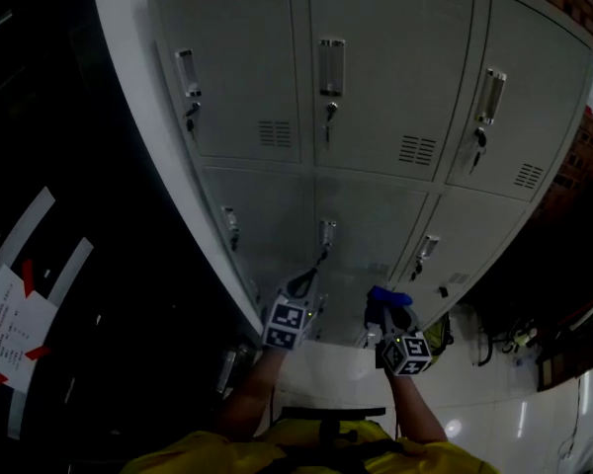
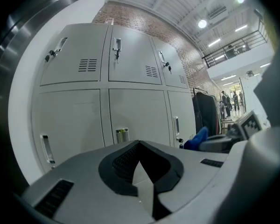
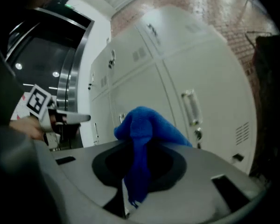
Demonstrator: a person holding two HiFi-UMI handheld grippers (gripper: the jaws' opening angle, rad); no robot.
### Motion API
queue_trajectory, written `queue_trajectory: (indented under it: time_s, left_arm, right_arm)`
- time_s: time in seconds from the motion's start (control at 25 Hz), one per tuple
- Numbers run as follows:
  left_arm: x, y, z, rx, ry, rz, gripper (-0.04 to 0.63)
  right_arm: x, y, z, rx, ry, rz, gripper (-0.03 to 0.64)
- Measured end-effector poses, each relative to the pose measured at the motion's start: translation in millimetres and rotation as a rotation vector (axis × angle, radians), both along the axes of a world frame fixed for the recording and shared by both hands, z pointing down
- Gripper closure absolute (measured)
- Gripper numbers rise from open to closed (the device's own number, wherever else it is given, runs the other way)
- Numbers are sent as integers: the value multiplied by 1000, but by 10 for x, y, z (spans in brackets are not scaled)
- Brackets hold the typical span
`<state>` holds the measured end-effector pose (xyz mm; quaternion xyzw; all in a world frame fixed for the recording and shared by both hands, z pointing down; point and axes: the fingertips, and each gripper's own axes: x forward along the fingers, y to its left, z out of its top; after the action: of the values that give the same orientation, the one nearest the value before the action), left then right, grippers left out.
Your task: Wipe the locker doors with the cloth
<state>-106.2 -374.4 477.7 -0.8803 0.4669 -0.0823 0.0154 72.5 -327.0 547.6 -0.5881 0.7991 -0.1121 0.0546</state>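
Lockers (image 1: 395, 77): grey steel bank, two rows of three doors in sight, each door with a bright handle. Keys hang in the upper row's locks and slotted vents sit low on those doors.
Left gripper (image 1: 304, 284): held low before the lower middle door (image 1: 361, 235), near its handle (image 1: 327, 232). The jaws are closed tip to tip, with nothing between them.
Right gripper (image 1: 388, 311): just beside the left one and level with it, facing the lower row. The jaws are clamped on the cloth (image 3: 144, 125).
Cloth: bright blue and bunched. It bulges out past the jaw tips toward the doors, and a tail hangs back down between the jaws. Whether it touches a door cannot be made out.
Person: stands close to the bank, both forearms stretched forward, yellow sleeves (image 1: 208, 454) at the bottom of the head view.
Floor (image 1: 494, 403): pale, glossy tiles at the foot of the bank.
Brick wall (image 1: 585, 156): red-brown, to the right of the lockers.
White sheet (image 1: 10, 329): printed with red arrows, well to the left of the bank against a dark surface.
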Motion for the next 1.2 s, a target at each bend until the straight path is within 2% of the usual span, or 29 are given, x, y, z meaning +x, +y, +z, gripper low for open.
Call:
queue_trajectory:
  time_s: [0.08,0.2,0.32,0.52,0.72,0.84,1.0,1.2]
  left_arm:
    - [37,102,59,-18,42,15,595]
    - [96,192,38,-10,83,36,595]
    - [73,220,-4,-1,95,38,595]
    - [-112,296,144,-41,95,10,594]
    - [-194,462,222,-62,103,21,595]
    - [-217,594,220,-56,112,1,595]
    - [-101,1112,239,-62,125,-2,595]
    - [280,1716,153,-19,123,-35,595]
  right_arm:
    - [223,327,-330,65,20,59,544]
    - [339,445,-538,105,43,99,543]
    - [283,449,-516,81,30,98,543]
    - [69,660,-300,6,1,54,543]
    - [94,860,-300,-5,-16,98,543]
    - [31,920,-426,27,-29,69,545]
    - [-22,1226,-690,87,-24,-7,545]
    - [303,1967,-905,140,-58,-53,546]
